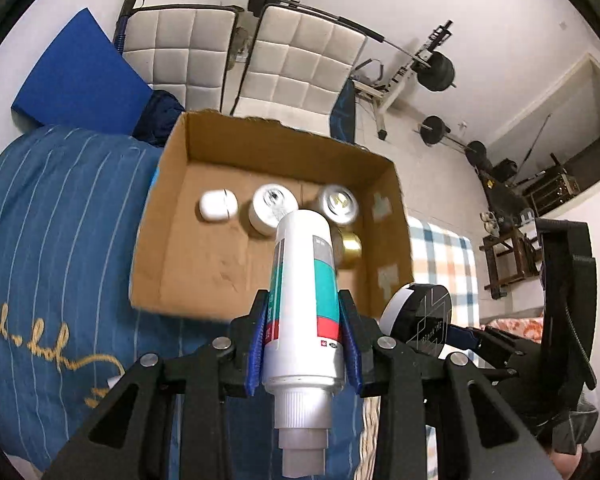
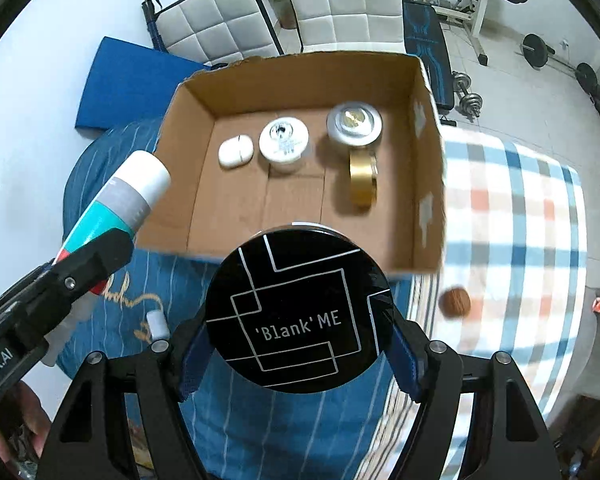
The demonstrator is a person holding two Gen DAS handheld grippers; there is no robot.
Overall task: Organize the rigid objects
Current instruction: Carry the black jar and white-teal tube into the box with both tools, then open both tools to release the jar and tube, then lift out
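My left gripper (image 1: 305, 344) is shut on a white spray bottle (image 1: 305, 288) with teal, grey and red bands, its base pointing toward the open cardboard box (image 1: 204, 264). My right gripper (image 2: 300, 344) is shut on a round black tin (image 2: 296, 312) lettered 'Blank' ME, held above the box's near wall (image 2: 260, 256). Inside the box stand a white earbud case (image 2: 236, 152), a white jar (image 2: 284, 142), a silver-lidded jar (image 2: 354, 124) and a gold cylinder (image 2: 363, 180) lying down. The bottle (image 2: 124, 200) and left gripper (image 2: 88, 268) show at the left of the right wrist view.
The box sits on a bed with a blue striped pillow (image 1: 60, 240) and a plaid blanket (image 2: 512, 220). A brown walnut-like ball (image 2: 455, 301) and a small white cylinder (image 2: 157, 322) lie on the bedding. White padded chairs (image 1: 236, 52) and weights (image 1: 440, 70) stand behind.
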